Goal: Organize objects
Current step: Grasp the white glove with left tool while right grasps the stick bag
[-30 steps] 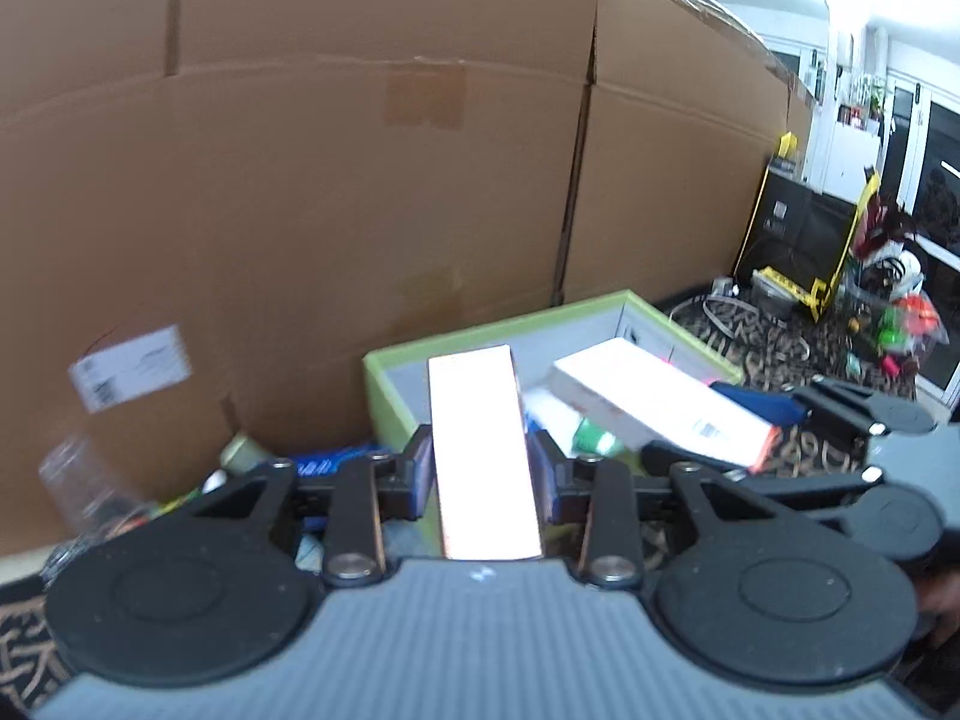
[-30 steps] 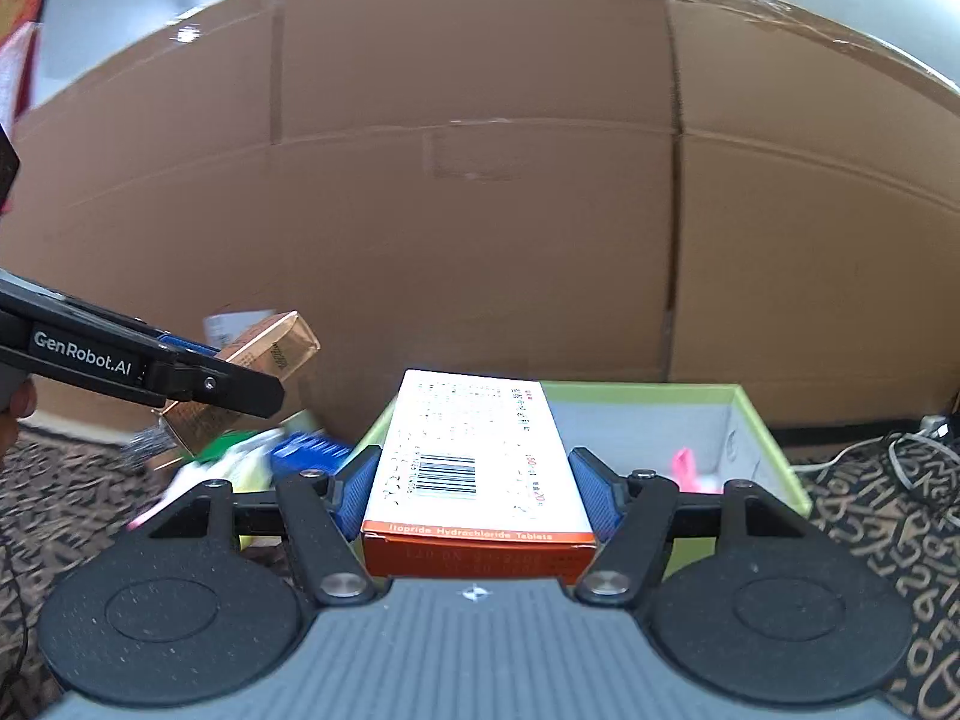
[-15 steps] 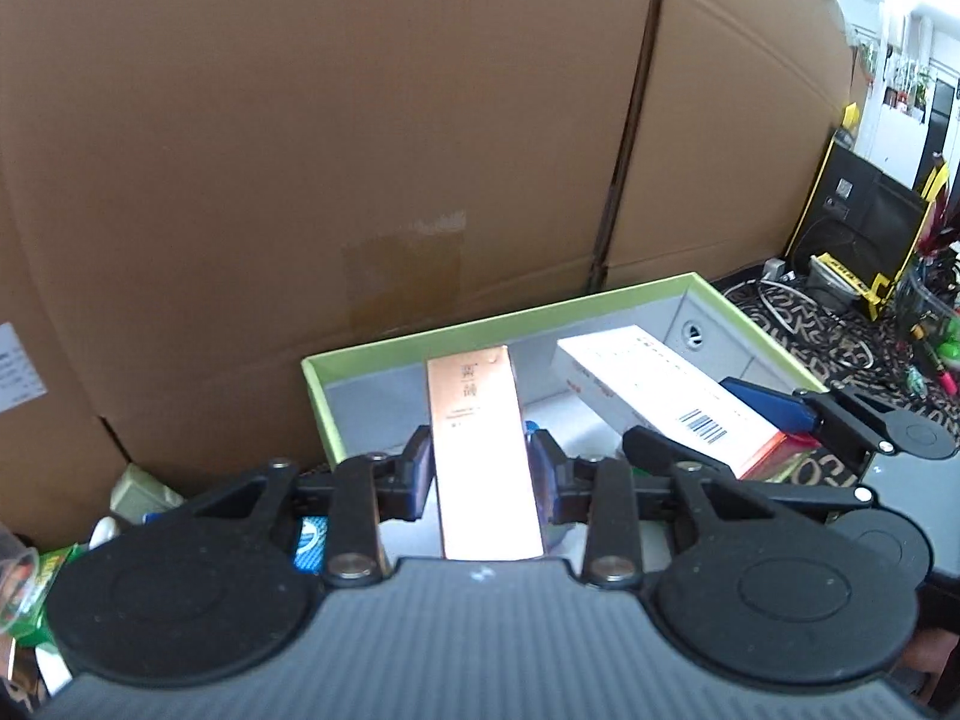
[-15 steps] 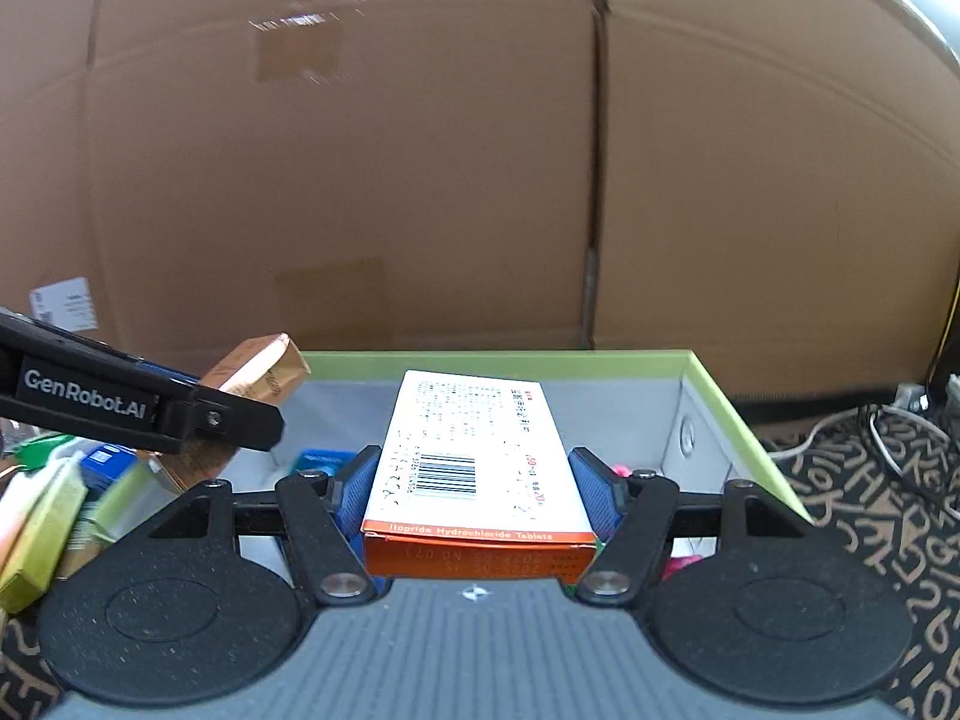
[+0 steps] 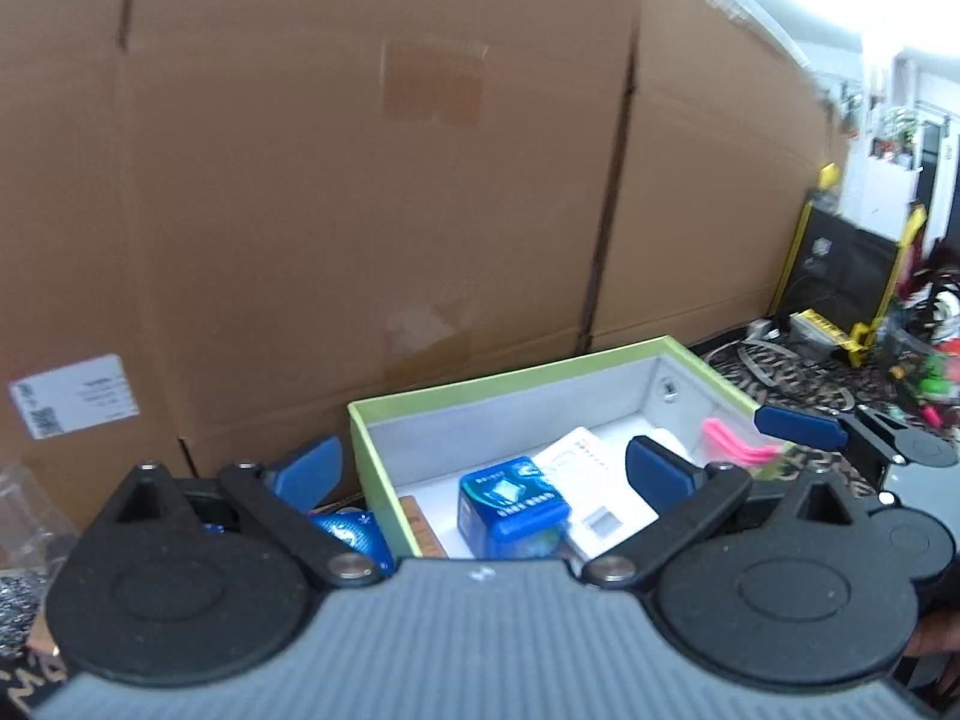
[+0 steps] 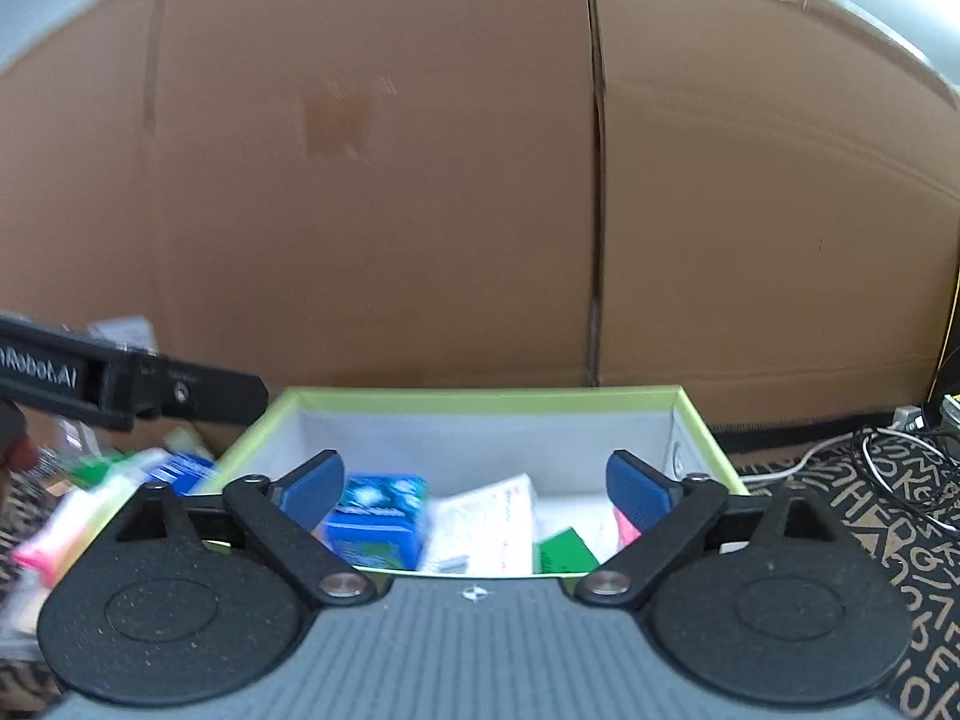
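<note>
Now I have both grippers over the green-rimmed box [image 5: 510,381], and everything I place below is relative to that box. My left gripper [image 5: 483,471] has just been opening and its jaws stand wide, with nothing between the blue pads; its left pad hangs outside the box's left wall, its right pad over the box interior. My right gripper [image 6: 474,483] has likewise just been opening and is spread wide and empty, both pads hovering above the near edge of the box.

Inside the box, a blue carton [image 5: 510,507] sits toward the near-left part of the floor. Just to its right lies a white carton [image 5: 591,489] flat on the floor, touching or nearly touching the blue one; I cannot tell which. A tan wooden-looking edge [image 5: 423,525] shows against the inside of the left wall, partly hidden by my left gripper body. A pink item [image 5: 735,441] lies toward the right wall. From the right wrist view a green piece [image 6: 564,549] shows at the near wall, to the right of the white carton; the view is blurred, so I cannot say what it is.

Outside the box on its left side is a loose pile of packets [image 6: 114,483]. Behind the box rises a large cardboard wall [image 5: 372,180], close to the far rim. To the right of the box, cables [image 6: 888,462] lie on a patterned cloth [image 6: 852,510].
</note>
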A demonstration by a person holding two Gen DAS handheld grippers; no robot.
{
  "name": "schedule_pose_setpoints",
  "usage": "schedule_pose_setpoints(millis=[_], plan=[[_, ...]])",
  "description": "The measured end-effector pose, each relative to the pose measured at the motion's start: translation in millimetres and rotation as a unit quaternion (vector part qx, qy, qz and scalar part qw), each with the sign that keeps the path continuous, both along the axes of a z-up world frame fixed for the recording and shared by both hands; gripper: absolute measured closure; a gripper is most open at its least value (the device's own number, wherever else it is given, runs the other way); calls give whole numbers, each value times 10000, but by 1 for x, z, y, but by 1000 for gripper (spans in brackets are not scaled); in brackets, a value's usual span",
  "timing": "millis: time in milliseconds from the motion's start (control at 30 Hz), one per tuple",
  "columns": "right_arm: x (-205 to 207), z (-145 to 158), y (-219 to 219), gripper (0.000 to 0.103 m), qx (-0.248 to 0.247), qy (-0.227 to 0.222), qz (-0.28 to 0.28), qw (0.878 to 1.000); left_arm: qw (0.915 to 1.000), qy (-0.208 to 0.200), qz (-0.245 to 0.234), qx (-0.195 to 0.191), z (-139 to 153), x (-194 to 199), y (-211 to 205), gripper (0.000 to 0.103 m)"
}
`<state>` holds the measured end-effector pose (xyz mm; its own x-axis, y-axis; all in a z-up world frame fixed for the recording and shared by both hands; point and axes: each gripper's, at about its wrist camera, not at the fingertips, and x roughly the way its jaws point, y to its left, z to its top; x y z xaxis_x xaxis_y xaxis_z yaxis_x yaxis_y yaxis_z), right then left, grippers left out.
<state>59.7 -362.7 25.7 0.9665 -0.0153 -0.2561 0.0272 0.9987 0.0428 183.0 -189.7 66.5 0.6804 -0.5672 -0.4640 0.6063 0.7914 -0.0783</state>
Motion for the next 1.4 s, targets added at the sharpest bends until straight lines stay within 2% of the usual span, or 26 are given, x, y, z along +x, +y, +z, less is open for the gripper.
schedule_pose_setpoints(millis=[200, 400, 533, 667, 933, 1100, 1267, 1300, 1333, 1400], plan=[[-53, 1, 25, 2, 103, -156, 417, 9990, 9999, -74, -114, -75, 13, -60, 56, 0], [-85, -24, 58, 2, 137, 197, 875, 9959, 9991, -93, 216, 339, -6, -102, 123, 0], [-87, -44, 80, 2, 190, 651, 1289, 9893, 9960, 187, 629, 609, -26, -113, 167, 0], [-87, -54, 106, 2, 198, 933, 1597, 9825, 9916, 530, 1028, 585, -41, -115, 204, 0], [-60, -54, 171, 2, -213, 1233, 2230, 9668, 9886, 774, 1213, 442, -53, -111, 241, 0], [-25, -64, 207, 7, -124, 1563, 2361, 9590, 9871, 851, 1288, 415, -56, -101, 250, 0], [6, -78, 234, 20, -352, 1801, 2266, 9566, 9869, 913, 1264, 405, -59, -85, 250, 0], [8, -80, 235, 36, -376, 1842, 2238, 9563, 9871, 939, 1246, 365, -59, -81, 248, 0], [5, -79, 233, 47, -409, 1729, 2155, 9602, 9873, 977, 1218, 307, -60, -77, 246, 0], [-1, -77, 225, 61, -346, 1734, 2149, 9605, 9871, 1085, 1172, 143, -61, -66, 238, 0]])
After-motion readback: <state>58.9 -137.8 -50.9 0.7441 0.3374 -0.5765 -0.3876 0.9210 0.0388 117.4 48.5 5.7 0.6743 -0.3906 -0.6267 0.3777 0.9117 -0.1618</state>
